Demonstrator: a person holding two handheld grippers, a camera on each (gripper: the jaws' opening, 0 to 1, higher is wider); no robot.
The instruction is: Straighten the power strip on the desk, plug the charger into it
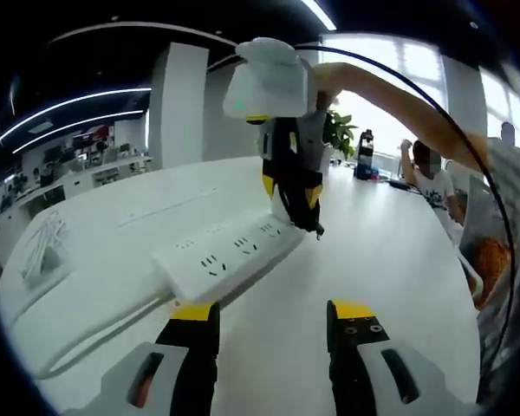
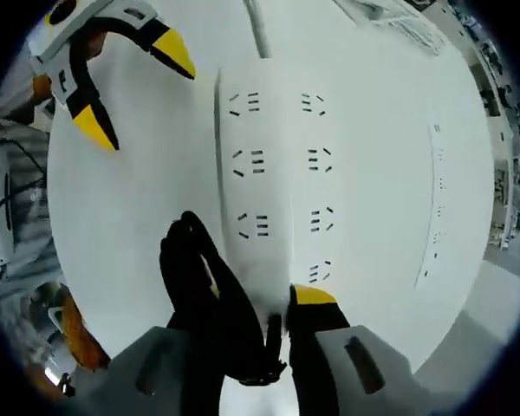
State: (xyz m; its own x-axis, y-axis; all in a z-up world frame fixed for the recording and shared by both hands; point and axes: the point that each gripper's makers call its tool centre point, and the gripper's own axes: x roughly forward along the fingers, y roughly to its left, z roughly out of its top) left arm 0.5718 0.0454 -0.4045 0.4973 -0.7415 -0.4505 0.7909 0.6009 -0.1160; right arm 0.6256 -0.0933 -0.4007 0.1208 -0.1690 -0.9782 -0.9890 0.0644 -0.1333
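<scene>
A white power strip (image 1: 230, 251) with two rows of sockets lies on the white desk (image 1: 381, 260). Its white cord (image 1: 87, 334) trails off to the left. My right gripper (image 1: 296, 208) comes down from above and is shut on the strip's far end. In the right gripper view the power strip (image 2: 273, 156) runs away from the camera, and the right gripper (image 2: 256, 282) clamps its near end. My left gripper (image 1: 275, 310) stands open just short of the strip's near long edge, with nothing between its jaws. The same left gripper (image 2: 137, 94) appears open beside the strip's far part.
A person's arm (image 1: 399, 100) reaches in from the right, with a black cable (image 1: 468, 130) arcing over it. People (image 1: 429, 173) sit at the desk's far right. A pale object (image 1: 43, 243) lies at the left edge. Something orange (image 2: 78, 338) sits past the desk edge.
</scene>
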